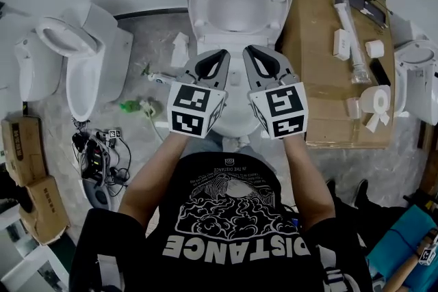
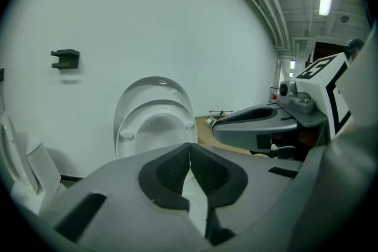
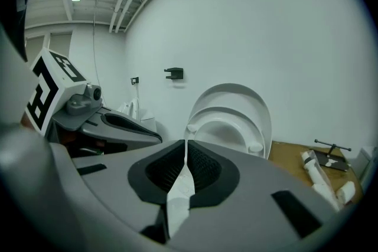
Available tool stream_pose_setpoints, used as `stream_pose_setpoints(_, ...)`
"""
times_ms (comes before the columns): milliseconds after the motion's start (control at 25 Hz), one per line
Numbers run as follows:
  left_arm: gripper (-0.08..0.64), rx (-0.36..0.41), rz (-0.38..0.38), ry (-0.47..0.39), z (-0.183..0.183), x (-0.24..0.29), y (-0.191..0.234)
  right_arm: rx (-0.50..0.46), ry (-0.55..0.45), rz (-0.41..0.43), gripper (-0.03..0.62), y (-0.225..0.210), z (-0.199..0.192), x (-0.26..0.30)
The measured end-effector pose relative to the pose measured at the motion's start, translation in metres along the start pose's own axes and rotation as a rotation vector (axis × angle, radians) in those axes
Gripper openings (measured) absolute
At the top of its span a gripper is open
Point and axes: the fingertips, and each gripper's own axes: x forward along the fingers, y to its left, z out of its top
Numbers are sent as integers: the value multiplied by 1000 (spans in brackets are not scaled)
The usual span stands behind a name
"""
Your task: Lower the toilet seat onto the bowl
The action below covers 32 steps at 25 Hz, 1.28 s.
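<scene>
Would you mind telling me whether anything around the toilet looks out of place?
Yes: loose white fittings lie scattered on the wooden board right of the toilet, and a tangle of cables sits on the floor to its left. The toilet itself looks undamaged.

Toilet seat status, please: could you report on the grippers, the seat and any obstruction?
Left gripper and right gripper shut, empty, side by side over bowl. Toilet seat upright against lid. No obstruction seen.

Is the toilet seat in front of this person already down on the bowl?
No, the toilet seat stands upright, leaning back against the raised lid behind it.
</scene>
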Motion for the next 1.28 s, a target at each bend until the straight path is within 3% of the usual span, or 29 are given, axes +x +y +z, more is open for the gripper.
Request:
stream_pose_setpoints(680, 17, 164, -193, 22, 53, 71, 59, -99, 59, -52, 21, -58, 41, 77)
stream_pose_setpoints(1280, 117, 336, -214, 55, 93, 119, 107, -193, 104, -84, 22, -96, 70, 122)
